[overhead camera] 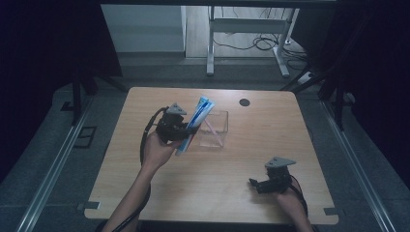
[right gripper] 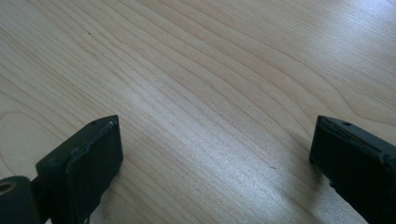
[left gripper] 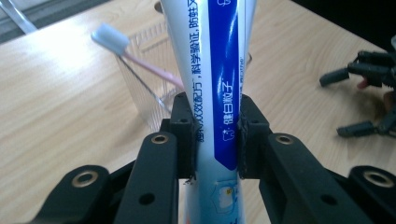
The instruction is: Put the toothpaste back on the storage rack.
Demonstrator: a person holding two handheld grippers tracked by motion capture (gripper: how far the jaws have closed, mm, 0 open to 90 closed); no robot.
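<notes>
My left gripper (overhead camera: 186, 133) (left gripper: 217, 135) is shut on a blue and white toothpaste tube (overhead camera: 196, 121) (left gripper: 217, 74), both pads pressing its sides. The tube stands tilted, its upper end leaning over a clear plastic box (overhead camera: 215, 129) (left gripper: 144, 60) at the table's middle. A pink toothbrush (overhead camera: 211, 128) (left gripper: 119, 44) with a white head leans inside that box. My right gripper (overhead camera: 255, 186) (right gripper: 215, 154) rests low near the front right of the table, open, with bare wood between its pads. In the left gripper view the right gripper (left gripper: 362, 100) shows farther off at the right edge.
The wooden table (overhead camera: 261, 140) has a round black spot (overhead camera: 244, 102) near its far edge. Beyond it stand a white metal frame (overhead camera: 246, 29) and loose cables on the floor. Dark curtains close both sides.
</notes>
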